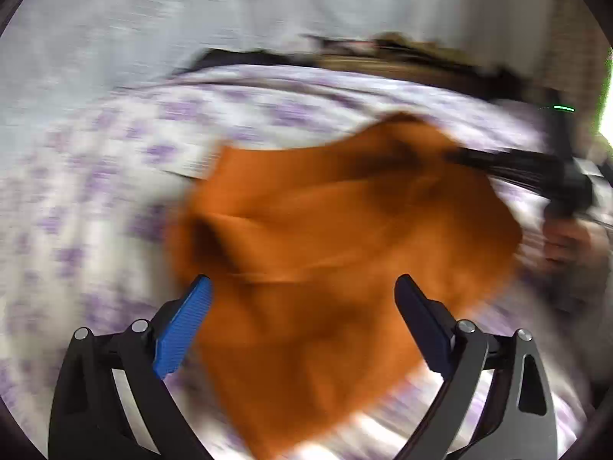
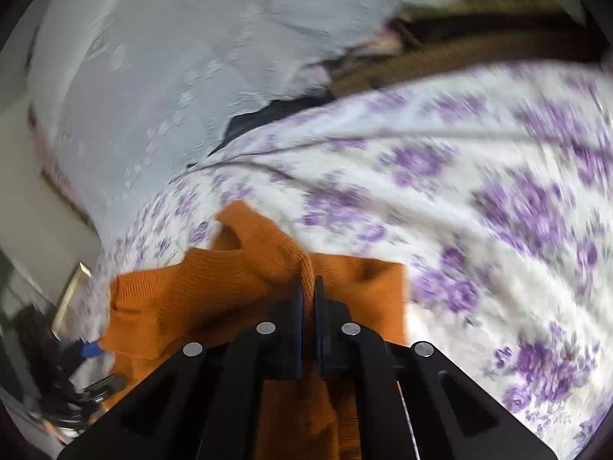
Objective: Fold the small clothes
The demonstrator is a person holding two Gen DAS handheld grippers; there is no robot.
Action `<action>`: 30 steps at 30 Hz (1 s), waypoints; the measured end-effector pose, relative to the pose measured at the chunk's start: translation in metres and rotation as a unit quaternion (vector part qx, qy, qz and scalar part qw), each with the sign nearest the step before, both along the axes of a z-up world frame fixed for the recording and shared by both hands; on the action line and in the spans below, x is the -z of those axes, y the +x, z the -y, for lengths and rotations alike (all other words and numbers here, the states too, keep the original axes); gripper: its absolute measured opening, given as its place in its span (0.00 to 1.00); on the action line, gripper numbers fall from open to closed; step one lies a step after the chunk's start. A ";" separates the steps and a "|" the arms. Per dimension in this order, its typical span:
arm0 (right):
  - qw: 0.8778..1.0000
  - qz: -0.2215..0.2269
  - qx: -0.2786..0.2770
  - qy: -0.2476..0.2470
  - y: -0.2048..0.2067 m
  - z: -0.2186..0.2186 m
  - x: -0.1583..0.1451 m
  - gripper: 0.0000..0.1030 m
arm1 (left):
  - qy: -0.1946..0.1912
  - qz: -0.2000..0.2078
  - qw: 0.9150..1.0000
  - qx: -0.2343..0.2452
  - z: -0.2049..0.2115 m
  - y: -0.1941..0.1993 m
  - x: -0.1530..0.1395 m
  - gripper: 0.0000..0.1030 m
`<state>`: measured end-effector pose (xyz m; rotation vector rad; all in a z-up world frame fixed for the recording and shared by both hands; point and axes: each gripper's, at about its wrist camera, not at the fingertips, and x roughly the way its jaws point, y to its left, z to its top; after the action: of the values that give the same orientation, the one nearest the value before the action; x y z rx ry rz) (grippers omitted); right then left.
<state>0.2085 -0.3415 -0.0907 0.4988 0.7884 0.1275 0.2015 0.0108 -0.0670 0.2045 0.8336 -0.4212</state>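
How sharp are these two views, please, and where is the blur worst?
Left wrist: heavy motion smear over the orange garment and floral sheet; only the fingers are crisp. Right wrist: garment knit near the fingers is clear, the sheet's flowers smeared.

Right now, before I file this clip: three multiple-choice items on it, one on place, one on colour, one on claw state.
1. The garment lies on:
A. a bare wooden table
B. a sheet with purple flowers
C. a tiled floor

2. The garment's colour:
A. orange
B. green
C. black

3. The right claw is:
A. wide open above the sheet
B. out of sight
C. shut on a fold of the garment

Key:
1 B, the floral sheet spreads all round the garment.
2 A, its knit is orange in both views.
3 C, the right claw pinches fabric; the left claw stands open.
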 end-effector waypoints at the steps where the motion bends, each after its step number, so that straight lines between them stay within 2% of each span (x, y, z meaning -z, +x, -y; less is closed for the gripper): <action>1: 1.000 -0.016 -0.001 0.007 0.002 0.003 0.008 0.05 | 0.029 0.010 0.998 -0.051 -0.001 0.012 0.002 0.91; 3: 1.000 -0.018 -0.002 -0.006 0.003 0.000 0.014 0.05 | 0.042 0.004 0.991 -0.128 -0.012 0.033 0.003 0.92; 4: 1.000 -0.011 0.001 -0.018 0.001 -0.004 0.008 0.07 | 0.035 -0.012 0.984 -0.173 -0.024 0.047 0.005 0.92; 5: 1.000 0.000 0.007 -0.027 -0.003 -0.007 0.001 0.11 | 0.019 -0.028 0.982 -0.187 -0.033 0.054 0.006 0.92; 7: 0.996 0.047 0.033 -0.067 -0.017 -0.017 -0.020 0.17 | -0.039 -0.066 0.979 -0.190 -0.052 0.061 0.010 0.92; 8: 0.993 0.069 0.028 -0.087 -0.022 -0.024 -0.030 0.17 | -0.065 -0.077 0.978 -0.181 -0.057 0.059 0.009 0.92; 10: 0.990 0.078 -0.034 -0.109 -0.026 -0.047 -0.040 0.17 | -0.114 -0.093 0.980 -0.134 -0.060 0.053 0.005 0.92; 11: 0.989 0.071 -0.063 -0.110 -0.026 -0.057 -0.041 0.16 | -0.119 -0.090 0.983 -0.108 -0.057 0.047 0.000 0.92; 14: 0.978 0.037 -0.156 -0.133 -0.025 -0.093 -0.035 0.16 | -0.060 -0.050 0.994 -0.080 -0.042 0.033 -0.009 0.92; 16: 0.964 0.008 -0.210 -0.163 -0.020 -0.123 -0.023 0.15 | -0.041 -0.051 0.997 -0.047 -0.032 0.027 -0.007 0.92; 19: 0.955 -0.017 -0.218 -0.200 0.005 -0.151 -0.009 0.15 | -0.011 -0.036 0.998 -0.044 -0.020 0.025 -0.006 0.92; 21: 0.966 -0.007 -0.190 -0.176 0.028 -0.151 -0.013 0.15 | 0.012 -0.033 0.997 -0.064 -0.012 0.030 -0.001 0.92; 22: 0.981 0.024 -0.139 -0.131 0.037 -0.140 -0.023 0.16 | 0.020 -0.037 0.996 -0.079 -0.012 0.034 0.001 0.92; 23: 0.991 0.049 -0.099 -0.080 0.040 -0.125 -0.029 0.19 | 0.016 -0.041 0.995 -0.089 -0.013 0.037 0.001 0.92; 25: 0.995 0.068 -0.073 -0.011 0.038 -0.105 -0.034 0.23 | -0.004 -0.051 0.994 -0.092 -0.017 0.042 -0.001 0.92; 27: 0.994 0.072 -0.083 -0.012 0.032 -0.096 -0.039 0.27 | -0.033 -0.058 0.995 -0.080 -0.021 0.042 -0.005 0.92; 29: 0.993 0.077 -0.081 -0.036 0.024 -0.088 -0.042 0.39 | -0.039 -0.055 0.995 -0.079 -0.018 0.042 -0.008 0.92; 30: 0.993 0.071 -0.083 -0.041 0.022 -0.085 -0.041 0.39 | -0.035 -0.054 0.995 -0.076 -0.013 0.044 -0.009 0.92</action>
<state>0.2306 -0.2561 -0.0492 0.3429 0.6924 0.2804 0.2451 0.0241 -0.0579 0.0527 0.9311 -0.3205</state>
